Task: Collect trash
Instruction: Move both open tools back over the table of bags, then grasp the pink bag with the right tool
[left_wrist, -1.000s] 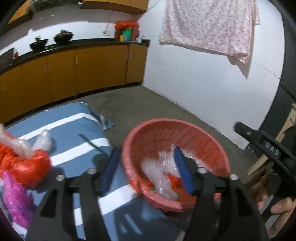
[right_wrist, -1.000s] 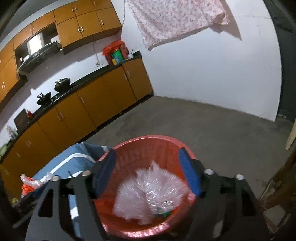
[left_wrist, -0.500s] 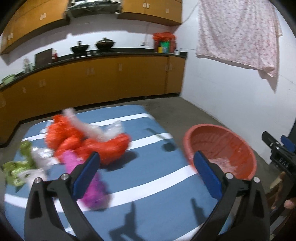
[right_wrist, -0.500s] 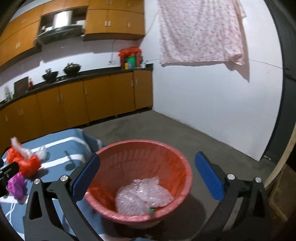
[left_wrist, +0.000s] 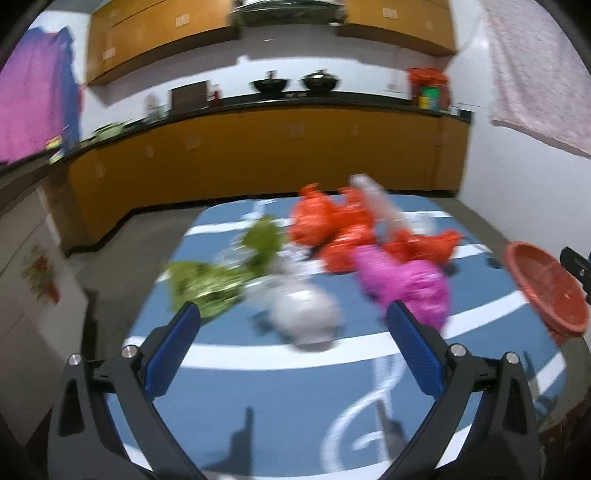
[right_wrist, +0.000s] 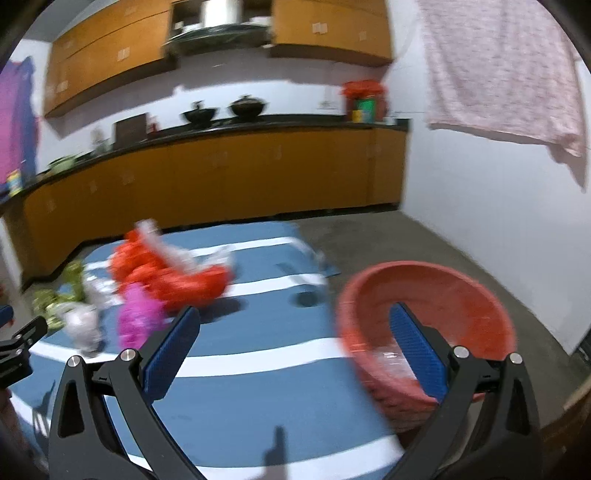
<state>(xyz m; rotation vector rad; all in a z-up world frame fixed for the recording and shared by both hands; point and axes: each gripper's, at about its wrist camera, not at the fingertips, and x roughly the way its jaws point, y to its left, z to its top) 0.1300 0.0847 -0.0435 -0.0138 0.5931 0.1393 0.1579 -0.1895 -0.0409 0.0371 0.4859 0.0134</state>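
Observation:
A heap of crumpled plastic bags lies on a blue cloth with white stripes (left_wrist: 266, 398): orange bags (left_wrist: 332, 229), a pink one (left_wrist: 406, 284), a green one (left_wrist: 218, 277) and a clear whitish one (left_wrist: 303, 314). My left gripper (left_wrist: 293, 325) is open above the cloth, its blue pads either side of the whitish bag, apart from it. A red basket (right_wrist: 428, 317) with clear plastic inside (right_wrist: 388, 363) stands at the cloth's right edge. My right gripper (right_wrist: 293, 328) is open with nothing in it; its right pad overlaps the basket. The bags show at its left (right_wrist: 166, 277).
Orange kitchen cabinets (left_wrist: 266, 155) under a dark counter with pots line the far wall. A patterned cloth (right_wrist: 506, 70) hangs on the white wall at the right. Bare concrete floor (right_wrist: 399, 236) surrounds the blue cloth. The other gripper's tip (right_wrist: 18, 347) shows at the left edge.
Both grippers have opened wide and swung left, away from the red basket toward the heap of bags. The clear plastic stays in the basket.

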